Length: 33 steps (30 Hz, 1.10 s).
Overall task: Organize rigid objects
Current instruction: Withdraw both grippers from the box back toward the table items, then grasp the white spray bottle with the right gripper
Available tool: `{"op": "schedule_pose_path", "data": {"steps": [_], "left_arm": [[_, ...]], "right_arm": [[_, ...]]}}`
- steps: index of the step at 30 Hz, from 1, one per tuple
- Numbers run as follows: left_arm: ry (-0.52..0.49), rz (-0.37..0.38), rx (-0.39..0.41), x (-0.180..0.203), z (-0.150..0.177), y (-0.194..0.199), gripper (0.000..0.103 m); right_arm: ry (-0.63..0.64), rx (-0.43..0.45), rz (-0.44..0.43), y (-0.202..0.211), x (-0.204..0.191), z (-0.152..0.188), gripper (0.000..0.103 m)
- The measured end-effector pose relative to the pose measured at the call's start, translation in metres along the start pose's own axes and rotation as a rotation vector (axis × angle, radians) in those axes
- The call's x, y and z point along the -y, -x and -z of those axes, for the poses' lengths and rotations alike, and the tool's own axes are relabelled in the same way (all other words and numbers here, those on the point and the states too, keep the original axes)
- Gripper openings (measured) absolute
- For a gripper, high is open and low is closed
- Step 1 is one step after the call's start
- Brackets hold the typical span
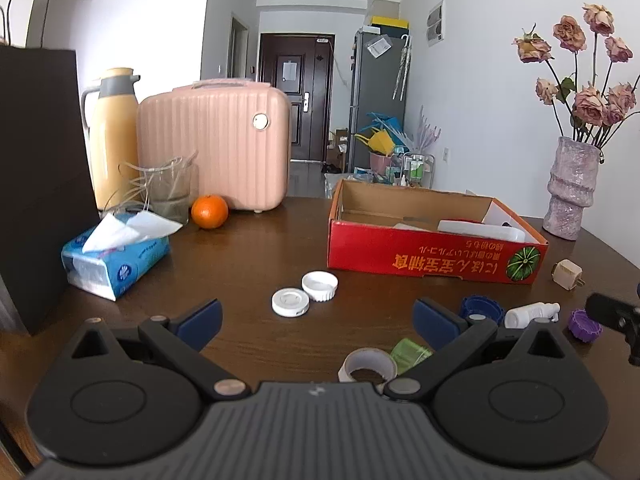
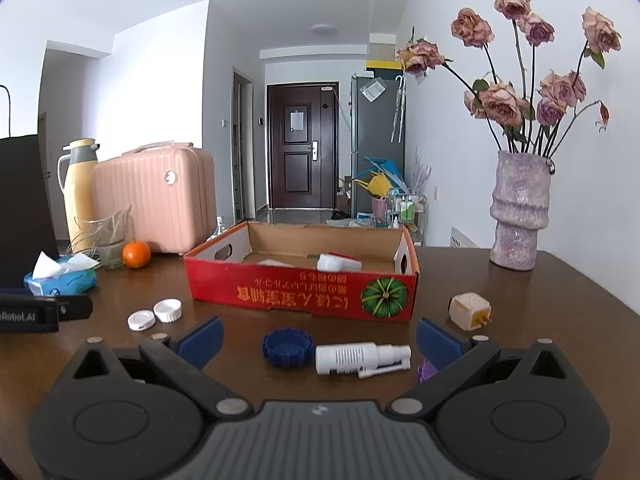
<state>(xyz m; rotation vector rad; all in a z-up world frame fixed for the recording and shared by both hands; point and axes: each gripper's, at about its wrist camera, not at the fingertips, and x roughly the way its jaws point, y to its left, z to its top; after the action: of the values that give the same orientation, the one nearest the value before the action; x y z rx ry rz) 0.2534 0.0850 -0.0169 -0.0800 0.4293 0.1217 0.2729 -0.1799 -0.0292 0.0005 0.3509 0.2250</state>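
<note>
White walls [image 2: 152, 80], dark door [image 2: 302, 144], perhaps fridge [image 2: 378, 136]

Bare table [image 2: 520, 300] lies right of the red box [image 2: 304, 292] up to the vase [image 2: 518, 212]; caps [image 2: 154, 316], a bottle [image 2: 362, 358] and a plug [image 2: 470, 310] crowd its front.

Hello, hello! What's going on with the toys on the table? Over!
Both grippers, left and right, jaws open, empty. White spray bottle and blue cap lie ahead of right. Red box beyond, path clear.

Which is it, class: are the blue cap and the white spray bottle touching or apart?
Apart. The right wrist view shows a strip of bare table between the blue cap and the white spray bottle.
</note>
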Motion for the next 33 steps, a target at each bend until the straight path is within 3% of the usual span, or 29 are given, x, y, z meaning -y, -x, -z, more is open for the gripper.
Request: {"op": "schedule_pose_path", "data": {"steps": [16,33], "left_arm": [[0.033,-0.004,-0.026,-0.009,0.003,-0.005,0.103],[0.045,-0.037,-0.075,-0.011,0.007,-0.021,0.103]], "right_arm": [[0.038,-0.054,0.032,-0.025,0.008,0.002,0.102],[0.075,-0.276,0.031,-0.143,0.036,0.007,0.102]]}}
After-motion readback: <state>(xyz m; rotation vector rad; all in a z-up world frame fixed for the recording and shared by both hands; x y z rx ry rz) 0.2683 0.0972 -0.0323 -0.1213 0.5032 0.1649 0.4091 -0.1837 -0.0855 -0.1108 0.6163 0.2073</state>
